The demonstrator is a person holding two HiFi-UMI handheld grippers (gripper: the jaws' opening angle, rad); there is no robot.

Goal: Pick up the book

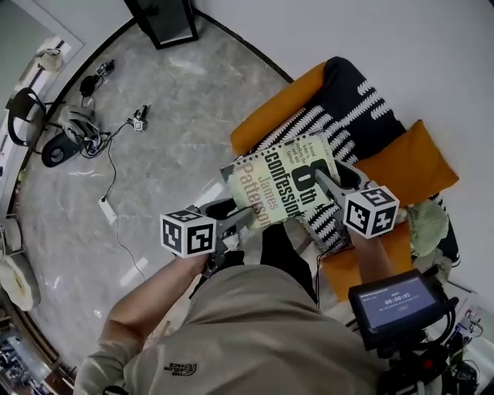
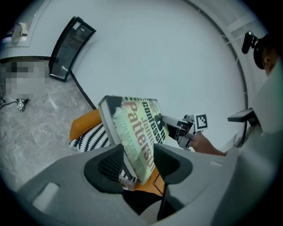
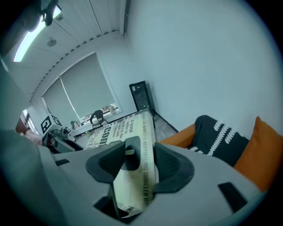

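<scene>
A thick paperback book (image 1: pixel 282 187) with a pale green cover and red and black lettering hangs in the air above the orange armchair (image 1: pixel 278 116). My left gripper (image 1: pixel 245 221) is shut on its near left corner; in the left gripper view the book (image 2: pixel 135 128) stands between the black pads. My right gripper (image 1: pixel 324 185) is shut on the book's right edge, and in the right gripper view the book (image 3: pixel 135 163) fills the gap between the jaws. Across the book the right gripper (image 2: pixel 177 128) shows in the left gripper view.
The armchair carries a black-and-white striped throw (image 1: pixel 363 108) and an orange cushion (image 1: pixel 409 166). Cables and a power strip (image 1: pixel 108 210) lie on the marble floor (image 1: pixel 154 139). A dark panel (image 1: pixel 166 19) leans on the wall. Headphones and gear (image 1: pixel 62 135) sit at far left.
</scene>
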